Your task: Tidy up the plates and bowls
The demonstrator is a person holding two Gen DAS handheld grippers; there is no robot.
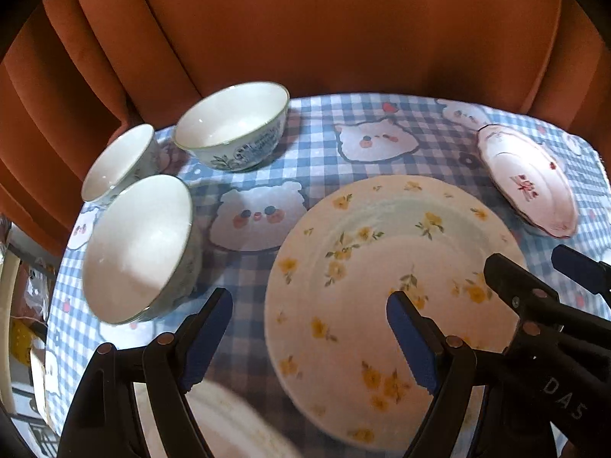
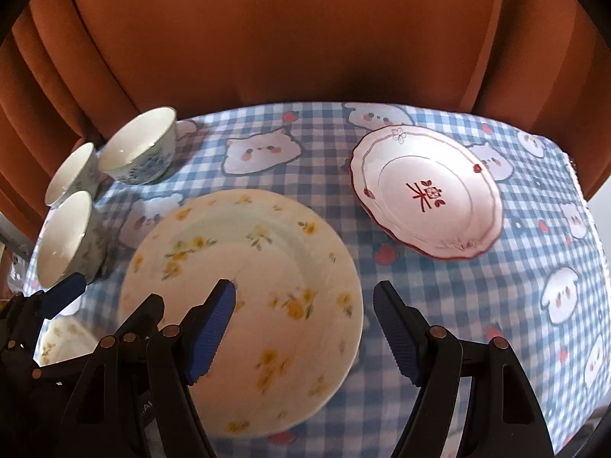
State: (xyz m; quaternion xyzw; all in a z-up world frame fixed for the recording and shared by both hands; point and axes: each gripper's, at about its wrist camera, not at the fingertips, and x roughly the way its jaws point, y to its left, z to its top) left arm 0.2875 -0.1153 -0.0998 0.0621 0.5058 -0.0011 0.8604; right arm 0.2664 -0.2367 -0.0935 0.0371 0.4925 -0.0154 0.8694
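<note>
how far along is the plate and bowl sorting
Nothing looks stacked yet: three bowls stand apart near the table's left edge, while the yellow-flowered plate and red-rimmed plate lie separately. Nothing is in hand; the left gripper and right gripper hang open above the flowered plate. All grouping remains.

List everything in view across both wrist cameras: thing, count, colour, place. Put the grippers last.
bowls: three, white inside with blue-green pattern outside, clustered upright at the table's far left.
yellow-flower plate: one, cream with yellow flowers, near centre, below both grippers.
red-rimmed plate: one, white with red scalloped rim and red motif, far right.
second flowered plate: one, cream, only partly seen at the near left edge.
tablecloth: one, blue-white check with cartoon animal faces, covers the table.
curtain: orange-brown, behind the table.
left gripper: black with blue pads, open, empty.
right gripper: black with blue pads, open, empty.
</note>
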